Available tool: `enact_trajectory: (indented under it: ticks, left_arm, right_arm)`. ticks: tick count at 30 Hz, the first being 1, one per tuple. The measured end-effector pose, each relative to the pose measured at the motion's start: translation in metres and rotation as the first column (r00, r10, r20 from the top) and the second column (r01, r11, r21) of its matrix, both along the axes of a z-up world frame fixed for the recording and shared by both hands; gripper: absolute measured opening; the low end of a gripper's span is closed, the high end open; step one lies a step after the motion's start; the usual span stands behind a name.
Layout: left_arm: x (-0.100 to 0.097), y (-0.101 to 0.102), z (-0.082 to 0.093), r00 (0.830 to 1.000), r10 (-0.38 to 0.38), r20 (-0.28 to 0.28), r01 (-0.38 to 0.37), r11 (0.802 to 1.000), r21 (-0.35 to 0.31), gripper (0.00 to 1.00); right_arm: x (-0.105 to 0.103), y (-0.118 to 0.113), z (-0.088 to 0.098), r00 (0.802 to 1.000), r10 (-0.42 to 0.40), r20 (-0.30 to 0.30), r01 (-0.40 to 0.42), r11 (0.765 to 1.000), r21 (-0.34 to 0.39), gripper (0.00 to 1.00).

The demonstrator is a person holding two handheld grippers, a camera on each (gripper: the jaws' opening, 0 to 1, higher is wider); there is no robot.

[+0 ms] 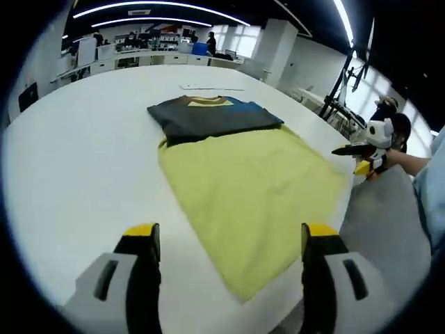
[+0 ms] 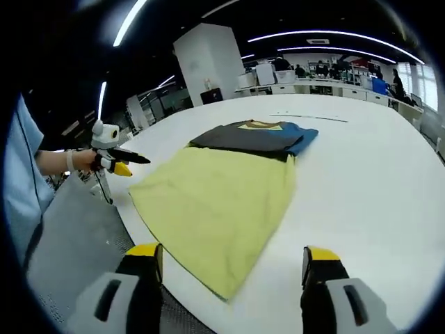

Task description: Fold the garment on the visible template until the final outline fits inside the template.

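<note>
the garment (image 1: 212,117) lies folded on the white bench (image 1: 76,160), a compact dark grey bundle with a blue part at one side and a yellow-trimmed neck opening facing up. it sits at the far end of the template (image 1: 250,191), a flat yellow-green sheet spread on the bench and reaching close to the near bench edge. the garment overlaps the far edge of the template; most of the sheet is bare. in the right gripper view the same arrangement is seen: garment (image 2: 254,137) at the far end, template (image 2: 212,202) running toward the camera, one corner near the bench (image 2: 375,181) rim.

left gripper (image 1: 229,240): held above the near end of the template, jaws wide apart, nothing between them, yellow tips clear of the cloth. in the right gripper view it (image 2: 132,158) shows at the left, held in a person's hand (image 2: 87,160) beside the bench edge; its jaw state cannot be told from that angle.

right gripper (image 2: 229,261): held over the near corner of the template and the bench edge, jaws wide apart and empty. in the left gripper view it (image 1: 351,149) shows at the right, off the side of the template, carried by a hand (image 1: 391,158); a light blue sleeve (image 2: 21,188) shows at the frame edge.

far desks (image 1: 153,59) with equipment stand behind the bench.
</note>
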State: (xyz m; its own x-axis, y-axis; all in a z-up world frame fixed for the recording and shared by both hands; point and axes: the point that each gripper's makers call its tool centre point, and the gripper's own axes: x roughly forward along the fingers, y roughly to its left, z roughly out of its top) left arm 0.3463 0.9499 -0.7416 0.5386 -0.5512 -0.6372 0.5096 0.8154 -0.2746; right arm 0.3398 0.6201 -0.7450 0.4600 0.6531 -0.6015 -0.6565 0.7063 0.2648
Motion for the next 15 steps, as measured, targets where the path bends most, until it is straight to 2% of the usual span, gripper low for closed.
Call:
enact_trajectory:
  ticks: [9,13,15]
  left_arm:
    - [-0.028,0.008,-0.008,0.997,0.032,-0.066,-0.034,0.999,-0.026,0.68]
    - [-0.039,0.007,-0.006,0.996,0.044,-0.082,-0.048,0.997,-0.052,0.61]
    - [-0.044,0.007,-0.008,0.993,0.052,-0.104,-0.058,0.996,-0.060,0.59]
  right_arm:
    - [-0.019,0.002,-0.005,0.997,0.043,-0.071,-0.041,0.999,0.031,0.56]
    - [-0.023,0.000,-0.009,0.995,0.049,-0.089,-0.048,0.999,0.013,0.52]
    - [-0.025,-0.001,-0.011,0.994,0.052,-0.093,-0.051,0.999,0.009,0.46]
